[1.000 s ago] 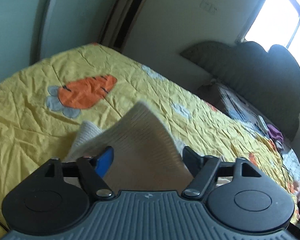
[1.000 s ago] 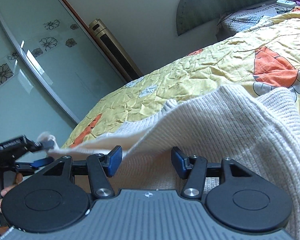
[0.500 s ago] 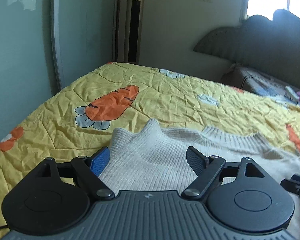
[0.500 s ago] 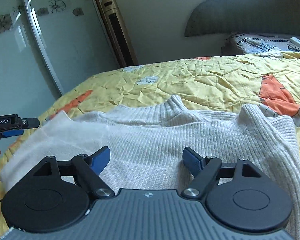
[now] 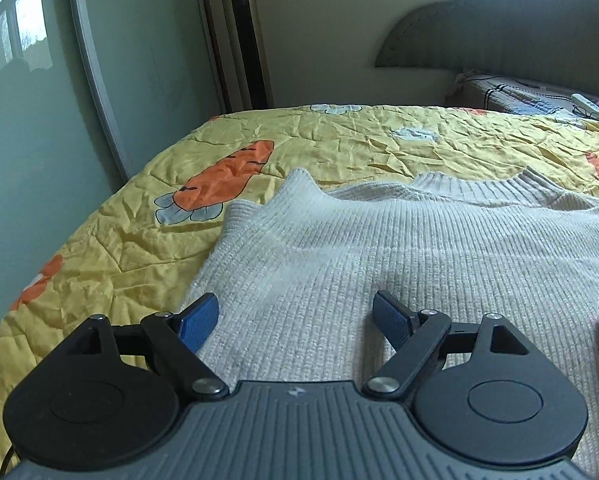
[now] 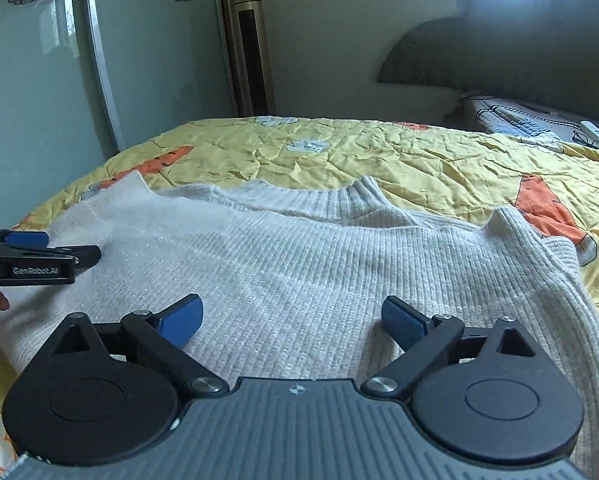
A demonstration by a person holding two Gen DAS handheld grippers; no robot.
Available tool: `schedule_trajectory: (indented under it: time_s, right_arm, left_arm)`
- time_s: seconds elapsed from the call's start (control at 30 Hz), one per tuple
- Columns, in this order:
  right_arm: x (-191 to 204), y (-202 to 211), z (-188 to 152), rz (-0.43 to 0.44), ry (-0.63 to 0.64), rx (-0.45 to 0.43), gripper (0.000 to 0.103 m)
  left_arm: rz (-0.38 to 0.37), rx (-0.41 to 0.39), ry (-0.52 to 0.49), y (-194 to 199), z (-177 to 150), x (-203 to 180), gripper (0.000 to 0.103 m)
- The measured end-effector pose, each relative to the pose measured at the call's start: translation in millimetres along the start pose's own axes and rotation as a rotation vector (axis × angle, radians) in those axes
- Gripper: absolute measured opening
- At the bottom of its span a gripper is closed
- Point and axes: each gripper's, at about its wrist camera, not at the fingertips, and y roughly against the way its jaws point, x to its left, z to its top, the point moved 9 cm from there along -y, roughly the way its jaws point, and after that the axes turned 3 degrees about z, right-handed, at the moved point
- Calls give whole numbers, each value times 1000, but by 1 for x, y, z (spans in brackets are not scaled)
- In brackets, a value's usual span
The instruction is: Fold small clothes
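**A:** so where's the sweater (image 5: pixel 399 256) sitting rn?

**B:** flat on the yellow carrot quilt (image 5: pixel 339 144), collar pointing away toward the headboard (image 5: pixel 519 28). Both tools hang right over its near edge.

**A:** grabbing it?

**B:** nope. left gripper (image 5: pixel 295 320) has its jaws wide apart, knit just under the gap. right gripper (image 6: pixel 293 318) is opening, pads not pinching the knit, only fabric lying below.

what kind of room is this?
A bedroom, most likely: a sweater lies on a bed with a yellow carrot-print quilt, under a padded headboard, and beyond the bed are a mirrored sliding door and a tower air conditioner.
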Motion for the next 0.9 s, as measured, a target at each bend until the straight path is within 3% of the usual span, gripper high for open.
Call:
schedule_trajectory:
  time_s: [0.1, 0.27, 0.57, 0.9]
  right_arm:
    - [13, 5, -4, 37, 18, 0, 103]
    - [23, -4, -17, -20, 124, 20, 103]
    - [25, -2, -25, -36, 150, -47, 103]
    - [25, -3, -26, -39, 158, -47, 103]
  left_arm:
    - [12, -15, -10, 0, -3, -1, 86]
    - [28, -41, -23, 2, -6, -2, 87]
    - [46, -82, -39, 4, -10, -5, 88]
    - [52, -122, -46, 4, -13, -4, 89]
